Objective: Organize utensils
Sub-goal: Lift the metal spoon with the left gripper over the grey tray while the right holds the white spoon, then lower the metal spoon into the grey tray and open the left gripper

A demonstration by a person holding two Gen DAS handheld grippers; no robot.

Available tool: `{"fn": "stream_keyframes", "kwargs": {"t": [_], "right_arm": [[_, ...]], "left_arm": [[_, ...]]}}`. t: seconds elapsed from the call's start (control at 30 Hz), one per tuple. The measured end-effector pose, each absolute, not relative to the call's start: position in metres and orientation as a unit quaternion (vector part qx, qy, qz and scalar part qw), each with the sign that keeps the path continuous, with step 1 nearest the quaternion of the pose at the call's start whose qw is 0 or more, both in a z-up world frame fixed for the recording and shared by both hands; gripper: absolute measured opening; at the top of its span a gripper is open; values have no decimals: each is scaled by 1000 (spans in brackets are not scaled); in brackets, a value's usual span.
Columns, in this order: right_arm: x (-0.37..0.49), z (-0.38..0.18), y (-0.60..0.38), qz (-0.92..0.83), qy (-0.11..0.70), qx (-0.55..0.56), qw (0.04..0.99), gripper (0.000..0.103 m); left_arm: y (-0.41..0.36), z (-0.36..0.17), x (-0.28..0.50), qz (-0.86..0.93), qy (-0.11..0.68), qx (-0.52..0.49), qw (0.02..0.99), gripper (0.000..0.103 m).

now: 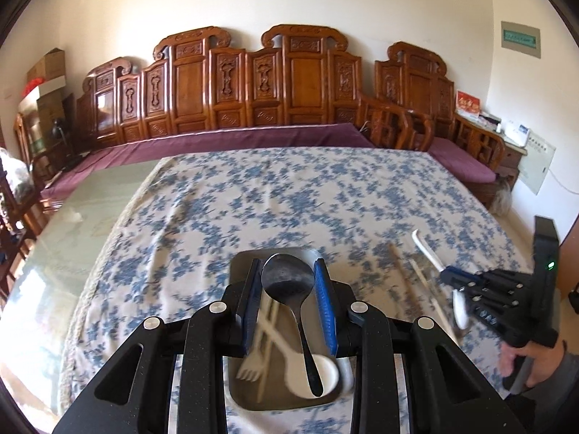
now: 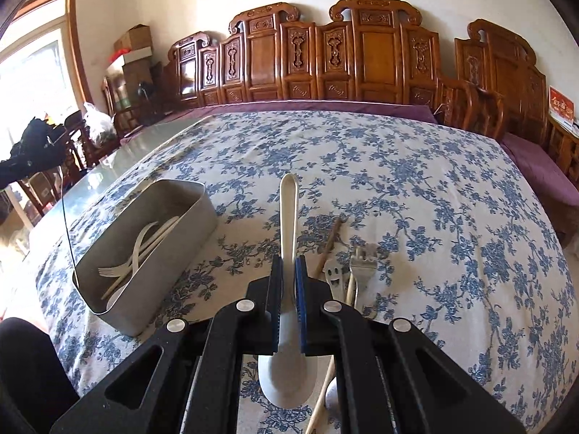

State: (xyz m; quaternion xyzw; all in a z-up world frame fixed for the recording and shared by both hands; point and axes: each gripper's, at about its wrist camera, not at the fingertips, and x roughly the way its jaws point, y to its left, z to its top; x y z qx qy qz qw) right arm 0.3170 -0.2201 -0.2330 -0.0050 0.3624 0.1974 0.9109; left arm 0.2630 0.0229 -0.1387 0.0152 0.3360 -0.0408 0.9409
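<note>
My left gripper [image 1: 287, 262] is shut on a dark metal spoon [image 1: 289, 282], bowl forward between the blue pads and handle pointing back toward the camera. It hangs over a grey metal tray [image 1: 240, 264] that holds a white fork [image 1: 249, 370], a white spoon [image 1: 325, 369] and pale chopsticks. My right gripper [image 2: 288, 258] is shut on a white spoon [image 2: 289, 202], handle pointing forward, bowl under the jaws. In the left wrist view the right gripper [image 1: 447, 273] is at the right, above the cloth. The tray [image 2: 159, 238] sits left of it.
On the blue-flowered tablecloth [image 2: 416, 188] right of the right gripper lie a wooden chopstick [image 2: 331, 242], a smiley-face utensil [image 2: 334, 275], a metal fork [image 2: 362, 256] and another chopstick [image 2: 322, 398]. A hand [image 1: 524, 358] holds the right gripper. Carved wooden benches stand behind the table.
</note>
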Motion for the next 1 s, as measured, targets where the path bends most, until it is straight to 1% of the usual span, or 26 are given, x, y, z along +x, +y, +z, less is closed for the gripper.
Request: {"fn": "stream_keyframes", "kwargs": {"t": [0.23,0.57,1.0], "right_arm": [[318,-236,-217,201,366,-7,909,9],[322,-241,-217,208,369,-9,906,9],[327,-237,-211,230,363,-5,903,9]], "left_arm": [[40,-164,272,-23,362,26,931,27],[37,-205,299,-18,392,42,919,27],[24,-233,330,-25,410,61,910,27]]}}
